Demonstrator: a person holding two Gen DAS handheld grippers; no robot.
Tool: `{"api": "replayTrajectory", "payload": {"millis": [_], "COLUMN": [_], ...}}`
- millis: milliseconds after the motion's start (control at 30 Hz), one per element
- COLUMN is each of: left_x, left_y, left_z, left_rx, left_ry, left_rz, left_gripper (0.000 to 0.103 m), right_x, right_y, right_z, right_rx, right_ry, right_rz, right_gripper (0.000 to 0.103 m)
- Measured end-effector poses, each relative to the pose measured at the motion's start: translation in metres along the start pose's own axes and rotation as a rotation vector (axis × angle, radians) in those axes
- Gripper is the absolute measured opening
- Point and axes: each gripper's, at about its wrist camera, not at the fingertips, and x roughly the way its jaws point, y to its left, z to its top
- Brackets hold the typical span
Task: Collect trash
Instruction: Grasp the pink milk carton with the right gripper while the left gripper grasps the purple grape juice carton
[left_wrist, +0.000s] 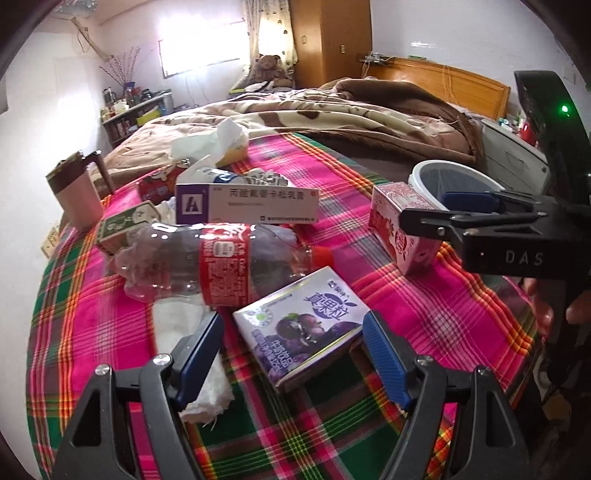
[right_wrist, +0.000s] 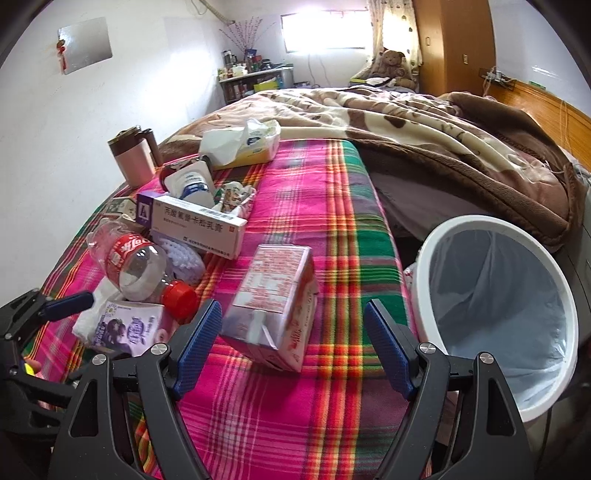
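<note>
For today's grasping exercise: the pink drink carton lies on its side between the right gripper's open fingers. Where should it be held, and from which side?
Grip the pink carton across its two long flat sides, near the middle. Come straight in from the near end, where the right gripper already straddles it. Those faces run roughly parallel to the fingers; the folded end looks less even.

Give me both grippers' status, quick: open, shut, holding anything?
Left gripper: open, empty, fingers either side of the purple drink carton.
Right gripper: open, empty, lined up on the pink drink carton.
</note>
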Motion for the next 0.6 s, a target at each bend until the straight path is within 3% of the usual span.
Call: {"api": "replayTrajectory", "payload": {"millis": [167, 300, 333, 433, 600], "left_x": [0.006, 0.02, 0.024, 0.026, 0.024], "left_y": [-0.001, -0.006, -0.008, -0.011, -0.011], "left_z": [0.004, 0.003, 0.002, -0.001, 0.001], "left_rx": [0.025, 0.047, 0.043, 0.006, -0.009], "left_ry": [0.007, 0.068, 0.082, 0.084, 0.067], "left_rz": [-0.03, -0.033, -0.051, -0.104, -0.109], "left_gripper": [0.083, 0.083, 0.083, 0.083, 0.083], "right_x": [0.011, 0.016, 0.015, 0.014, 0.013], "right_y": [0.003, 0.0, -0.002, -0.006, -0.012], "right_z": [0.003, 0.002, 0.001, 0.001, 0.0], "right_rx": [-0.022, -0.028, -0.029, -0.027, -0.023], "right_ry": [0.044, 0.056, 0.053, 0.052, 0.052], "right_rz": [0.005, -0.035, -0.042, -0.06, -0.047], "right_gripper": [0.081, 0.08, 0.077, 0.053, 0.049]}}
